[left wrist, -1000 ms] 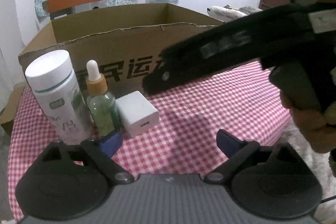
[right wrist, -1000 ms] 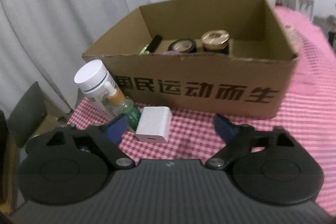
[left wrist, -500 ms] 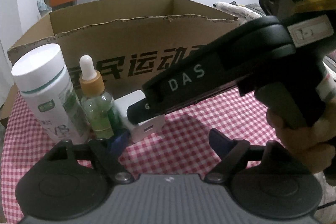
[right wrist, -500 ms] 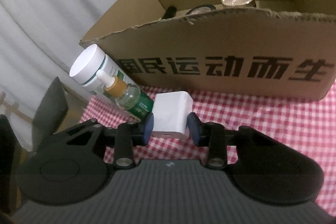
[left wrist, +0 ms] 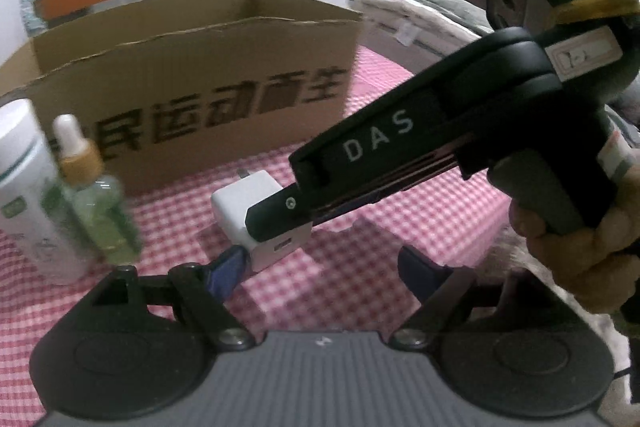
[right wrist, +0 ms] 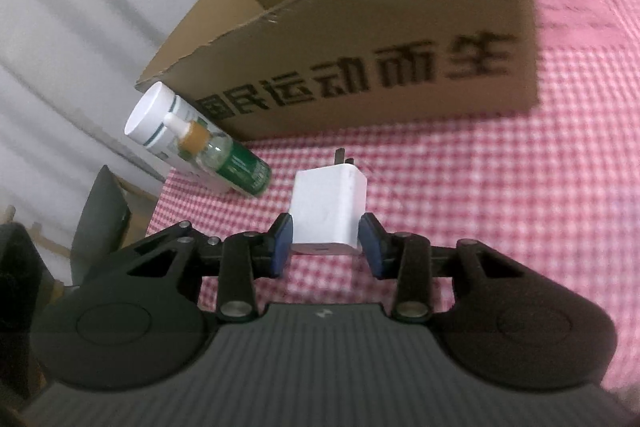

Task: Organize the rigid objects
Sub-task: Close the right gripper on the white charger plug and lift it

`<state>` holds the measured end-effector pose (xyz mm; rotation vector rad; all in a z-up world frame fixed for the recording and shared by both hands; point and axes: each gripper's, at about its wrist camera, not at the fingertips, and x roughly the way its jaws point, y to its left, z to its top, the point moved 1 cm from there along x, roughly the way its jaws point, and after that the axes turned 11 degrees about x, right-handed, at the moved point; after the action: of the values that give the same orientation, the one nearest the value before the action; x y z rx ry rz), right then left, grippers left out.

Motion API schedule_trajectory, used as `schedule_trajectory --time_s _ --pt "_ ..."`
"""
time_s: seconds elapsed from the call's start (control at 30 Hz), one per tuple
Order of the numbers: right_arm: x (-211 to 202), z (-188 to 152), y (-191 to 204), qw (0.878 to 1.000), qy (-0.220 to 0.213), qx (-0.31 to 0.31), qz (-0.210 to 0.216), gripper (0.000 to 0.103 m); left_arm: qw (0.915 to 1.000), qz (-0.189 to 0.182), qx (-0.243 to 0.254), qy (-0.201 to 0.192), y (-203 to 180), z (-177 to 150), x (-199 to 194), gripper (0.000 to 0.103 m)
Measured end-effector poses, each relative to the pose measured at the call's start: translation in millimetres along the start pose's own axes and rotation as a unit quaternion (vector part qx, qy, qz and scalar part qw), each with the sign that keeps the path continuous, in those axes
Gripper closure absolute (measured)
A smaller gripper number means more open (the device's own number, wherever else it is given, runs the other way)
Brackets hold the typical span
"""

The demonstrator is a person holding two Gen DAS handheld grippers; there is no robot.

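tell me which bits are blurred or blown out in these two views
Left wrist: dropper bottle and box print smeared, wall behind blown out, edges fisheye-bent. Right wrist: box print blurred, charger fairly sharp, right corner washed pink.

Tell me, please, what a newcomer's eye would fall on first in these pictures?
Probably the white charger, gripped between the right claw over the pink checked tablecloth. Behind it stands the big cardboard box with bold black characters. At the box's left end, a white bottle and a green dropper bottle stand together.
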<state>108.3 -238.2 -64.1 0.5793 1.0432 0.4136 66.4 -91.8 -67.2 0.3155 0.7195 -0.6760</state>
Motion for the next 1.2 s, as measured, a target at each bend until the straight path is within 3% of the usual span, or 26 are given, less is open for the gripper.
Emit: schedule_trajectory --time_s 0.17,0.23,0.5,0.67,0.9,1.2 --pt "-16.8 -13.2 -17.9 0.999 -0.003 0.035 0.002 0.064 0.9996 -0.019 0.021 0.007 -15.9 -2.0 3.6 0.020" --pt "-21.5 -14.6 -24.8 0.999 -0.003 0.050 0.007 0.064 0.9995 -0.022 0.022 0.010 -16.6 -0.7 2.2 0.026" --pt "-29.5 -3.9 -47.2 0.994 -0.019 0.100 0.035 0.064 0.9998 0.004 -0.013 0.017 -0.5 11.2 1.9 0.028" --pt "-24.0 4.5 -54.9 0.992 -0.008 0.119 0.048 0.064 0.9988 0.003 -0.031 0.039 5.6 18.9 14.1 0.040" --pt "-15.3 8.4 -46.1 0.992 0.015 0.111 0.059 0.055 0.9982 0.008 -0.041 0.044 11.4 17.3 15.9 0.041" --pt "-23.0 3.6 -35.3 0.988 0.012 0.111 0.109 0.055 0.9975 0.016 -0.055 0.043 24.3 11.1 9.9 0.042"
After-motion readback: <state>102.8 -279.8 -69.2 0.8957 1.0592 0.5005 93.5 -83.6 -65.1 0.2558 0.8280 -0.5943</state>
